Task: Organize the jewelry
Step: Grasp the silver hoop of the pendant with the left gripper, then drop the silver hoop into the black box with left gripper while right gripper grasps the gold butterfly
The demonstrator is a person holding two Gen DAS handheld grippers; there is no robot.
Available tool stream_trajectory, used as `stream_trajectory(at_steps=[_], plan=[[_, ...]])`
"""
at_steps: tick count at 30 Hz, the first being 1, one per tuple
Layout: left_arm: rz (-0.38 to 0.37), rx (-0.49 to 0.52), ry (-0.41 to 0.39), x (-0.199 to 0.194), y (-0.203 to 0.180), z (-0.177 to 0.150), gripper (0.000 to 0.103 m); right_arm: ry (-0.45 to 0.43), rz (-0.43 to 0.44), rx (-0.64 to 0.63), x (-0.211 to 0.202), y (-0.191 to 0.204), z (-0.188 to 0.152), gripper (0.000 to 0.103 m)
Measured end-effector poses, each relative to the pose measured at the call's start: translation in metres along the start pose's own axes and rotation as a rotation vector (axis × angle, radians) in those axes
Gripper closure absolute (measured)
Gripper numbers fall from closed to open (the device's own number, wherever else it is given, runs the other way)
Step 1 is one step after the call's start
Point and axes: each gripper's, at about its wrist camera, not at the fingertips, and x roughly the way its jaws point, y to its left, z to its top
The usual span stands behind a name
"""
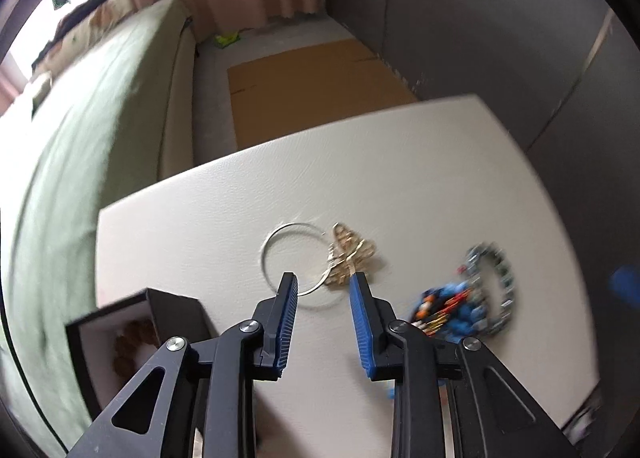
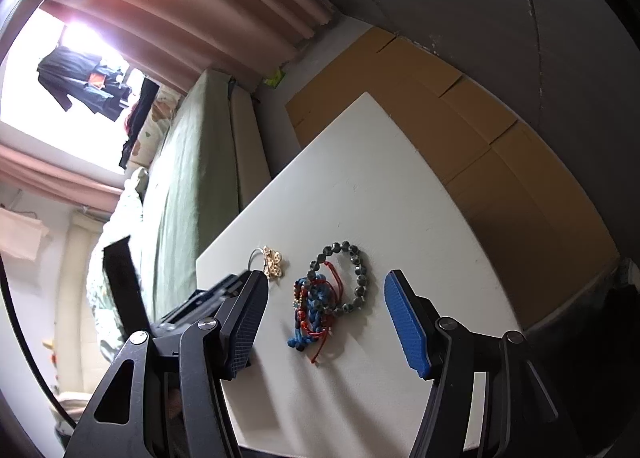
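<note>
Left wrist view, left to right: an open black jewelry box (image 1: 120, 334) with brown beads inside sits at the white surface's (image 1: 400, 161) corner. Beside it lies a thin silver bangle (image 1: 294, 258) touching a gold chain cluster (image 1: 350, 256), then a blue-and-red corded bracelet (image 1: 448, 308) and a dark beaded bracelet (image 1: 492, 282). The left hand-held gripper (image 1: 323, 286) hovers over the bangle, jaws partly open, holding nothing. The right hand-held gripper (image 2: 324, 290) is wide open, empty. The bangle looks light, stiff and slippery; pinching its rim seems best.
</note>
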Motion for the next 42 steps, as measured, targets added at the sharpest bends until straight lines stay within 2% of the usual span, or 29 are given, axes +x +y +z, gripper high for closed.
stream_trajectory(at_steps=[4, 9, 13, 15, 17, 18, 20, 25, 36, 42], plan=[[0.067, 0.131, 0.019, 0.007, -0.007, -0.006, 0.074, -0.002, 0.007, 0.008, -0.001, -0.001, 0.002, 0.041], [0.107, 0.269, 0.035, 0.021, -0.017, -0.009, 0.074, 0.0, 0.017, 0.015, 0.0, 0.001, 0.002, 0.041], [0.092, 0.327, 0.003, 0.026, -0.015, -0.008, 0.074, 0.003, 0.02, 0.015, 0.0, 0.0, 0.002, 0.041], [0.046, 0.316, 0.002, 0.026, -0.007, -0.006, 0.076, 0.004, 0.021, 0.013, 0.0, -0.001, 0.003, 0.041], [-0.033, 0.294, 0.02, 0.028, 0.0, -0.004, 0.098, 0.002, 0.019, 0.012, 0.0, -0.001, 0.003, 0.041], [-0.055, 0.296, 0.027, 0.028, 0.002, -0.004, 0.101, 0.002, 0.017, 0.011, 0.0, -0.001, 0.004, 0.041], [-0.044, 0.321, 0.021, 0.026, 0.002, -0.006, 0.102, 0.003, 0.016, 0.012, 0.001, -0.001, 0.004, 0.041], [-0.083, 0.323, 0.003, 0.014, 0.005, -0.018, 0.102, 0.008, 0.015, 0.005, 0.002, 0.002, 0.004, 0.041], [-0.183, 0.156, -0.098, -0.042, 0.04, -0.016, 0.102, 0.029, 0.016, -0.024, 0.015, 0.014, -0.001, 0.041], [-0.212, 0.077, -0.161, -0.08, 0.07, -0.016, 0.102, 0.042, 0.036, -0.093, 0.036, 0.041, -0.002, 0.041]])
